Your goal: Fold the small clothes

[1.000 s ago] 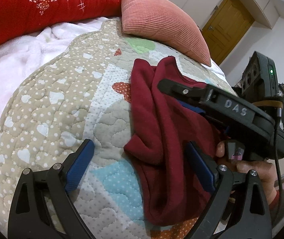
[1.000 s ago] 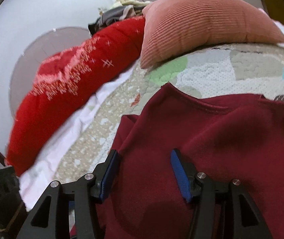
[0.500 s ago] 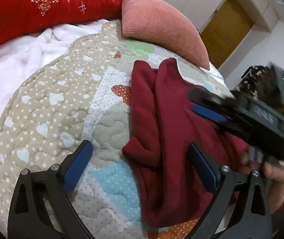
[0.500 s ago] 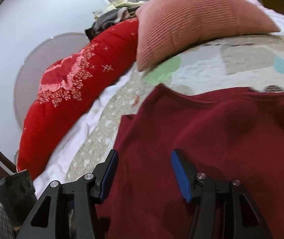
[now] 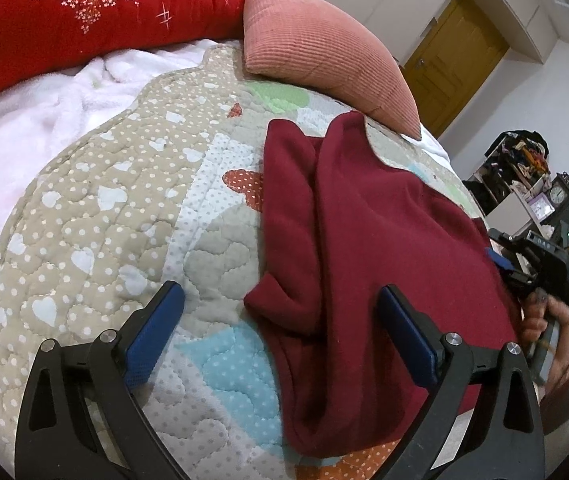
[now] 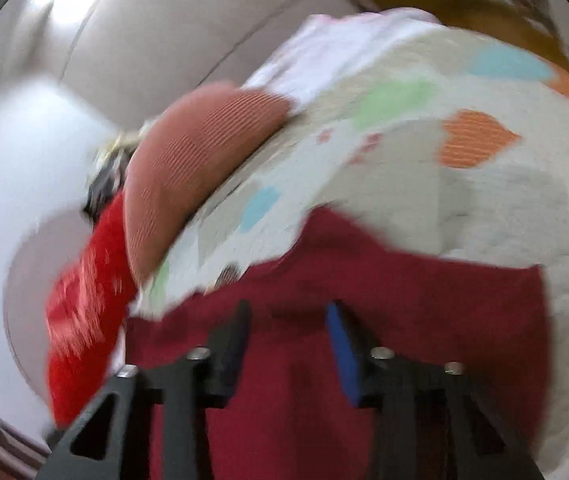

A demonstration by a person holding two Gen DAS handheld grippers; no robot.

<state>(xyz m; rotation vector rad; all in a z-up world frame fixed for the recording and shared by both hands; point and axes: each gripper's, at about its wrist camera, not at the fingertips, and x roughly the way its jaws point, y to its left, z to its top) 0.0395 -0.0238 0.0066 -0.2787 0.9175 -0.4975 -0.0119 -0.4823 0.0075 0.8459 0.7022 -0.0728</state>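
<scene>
A dark red garment (image 5: 364, 248) lies rumpled on the patchwork quilt (image 5: 116, 208), with a loose fold near its left edge. My left gripper (image 5: 280, 328) is open and empty, hovering over the garment's left edge; one finger is over the quilt, the other over the cloth. My right gripper (image 6: 290, 320) is open above the near part of the same garment (image 6: 424, 312); this view is blurred. The right gripper (image 5: 524, 264) also shows in the left wrist view at the garment's right edge, held by a hand.
A pink ribbed cushion (image 5: 316, 52) and a red flowered pillow (image 5: 84, 12) lie at the head of the bed. A white fleece blanket (image 5: 24, 128) lies left of the quilt. A yellow door (image 5: 456, 56) and a cluttered shelf (image 5: 520, 176) stand beyond.
The right gripper has pulled back from over the garment's middle to its right edge and swung round, blurring its view. The left gripper has barely moved. The garment lies as before.
</scene>
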